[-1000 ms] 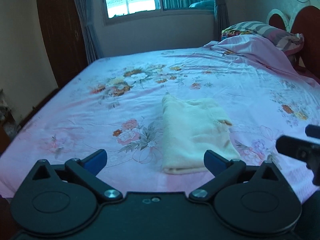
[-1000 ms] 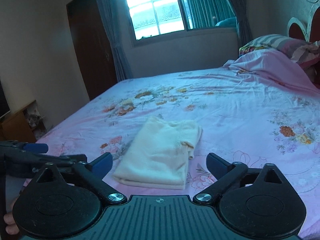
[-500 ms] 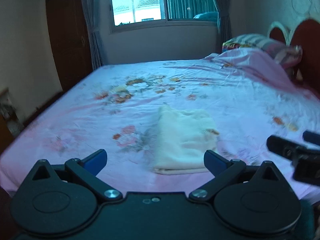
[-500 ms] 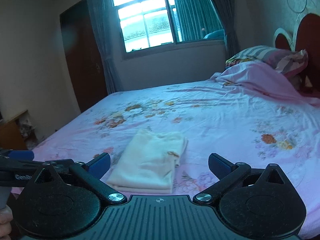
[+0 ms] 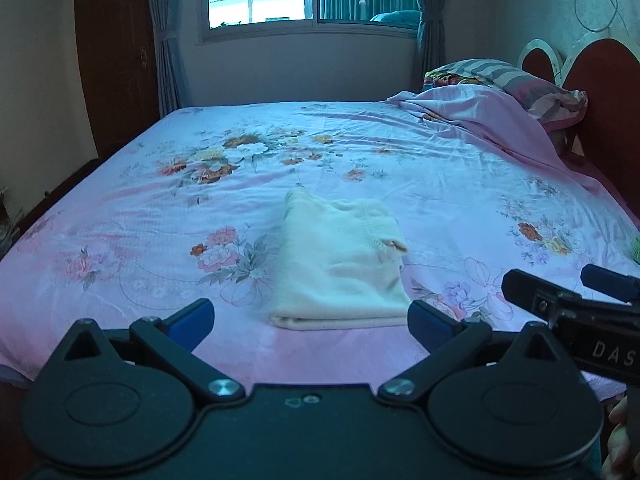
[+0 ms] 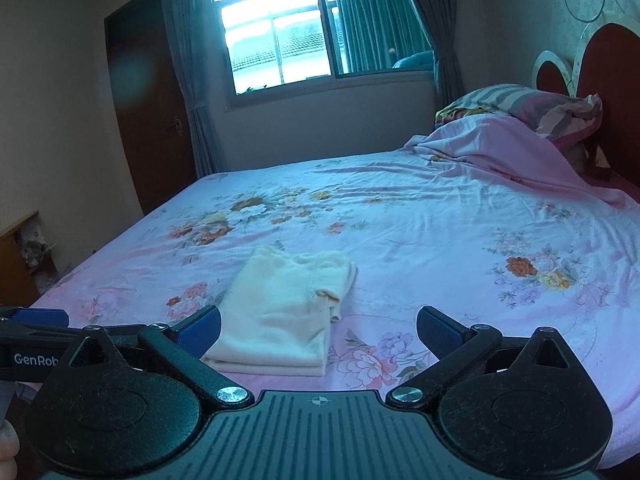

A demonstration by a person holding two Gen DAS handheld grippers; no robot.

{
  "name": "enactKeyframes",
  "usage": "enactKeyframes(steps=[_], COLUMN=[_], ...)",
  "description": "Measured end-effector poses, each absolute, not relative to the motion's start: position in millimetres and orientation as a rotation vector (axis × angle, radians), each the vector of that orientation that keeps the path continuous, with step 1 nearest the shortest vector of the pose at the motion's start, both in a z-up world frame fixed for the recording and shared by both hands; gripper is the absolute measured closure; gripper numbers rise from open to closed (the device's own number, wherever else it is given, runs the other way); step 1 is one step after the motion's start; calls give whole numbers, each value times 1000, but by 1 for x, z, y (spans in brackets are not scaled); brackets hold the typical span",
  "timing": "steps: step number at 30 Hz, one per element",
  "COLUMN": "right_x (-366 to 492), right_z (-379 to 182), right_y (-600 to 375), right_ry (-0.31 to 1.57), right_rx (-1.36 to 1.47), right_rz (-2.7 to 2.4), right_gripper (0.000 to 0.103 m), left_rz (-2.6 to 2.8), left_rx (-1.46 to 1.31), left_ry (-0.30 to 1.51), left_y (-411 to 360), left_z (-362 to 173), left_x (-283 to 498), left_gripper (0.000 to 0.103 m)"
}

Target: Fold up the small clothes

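Note:
A cream garment (image 5: 340, 268) lies folded into a neat rectangle on the pink floral bed sheet (image 5: 460, 184), near the front edge; it also shows in the right wrist view (image 6: 284, 312). My left gripper (image 5: 312, 320) is open and empty, held just short of the garment's near edge. My right gripper (image 6: 320, 330) is open and empty, a little to the garment's right. The right gripper's fingers (image 5: 532, 296) show at the right edge of the left wrist view. The left gripper's fingers (image 6: 36, 318) show at the left edge of the right wrist view.
A bunched pink blanket (image 6: 500, 148) and striped pillows (image 6: 532, 104) lie at the headboard (image 6: 616, 92) on the right. A window (image 6: 280, 28) with curtains is at the back. A dark wooden door (image 6: 148, 100) and a low shelf (image 6: 20, 256) stand at the left.
Both grippers have pulled back and risen from the folded garment, so more of the room shows. The garment has not moved. Both grippers stay open.

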State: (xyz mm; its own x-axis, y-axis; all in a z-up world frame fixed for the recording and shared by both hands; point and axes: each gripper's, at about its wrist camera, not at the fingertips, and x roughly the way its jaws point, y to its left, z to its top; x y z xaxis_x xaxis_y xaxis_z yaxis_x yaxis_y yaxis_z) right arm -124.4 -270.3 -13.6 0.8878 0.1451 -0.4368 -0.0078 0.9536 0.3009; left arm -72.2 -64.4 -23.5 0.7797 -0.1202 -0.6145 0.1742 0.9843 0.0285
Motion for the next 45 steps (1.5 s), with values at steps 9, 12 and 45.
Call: enactKeyframes(steps=[9, 12, 45], right_x=[-122, -122, -119], right_z=[-19, -19, -24], right_y=[-275, -275, -274], right_ry=[484, 488, 498], right_rx=[304, 308, 318], right_rz=[66, 68, 57], right_gripper=[0, 0, 0], left_rz=[-165, -166, -187], left_rx=[114, 109, 100], left_ry=[679, 681, 693], left_y=[-69, -69, -77], left_z=[-28, -28, -33], left_x=[-69, -67, -57], left_gripper=[2, 2, 2])
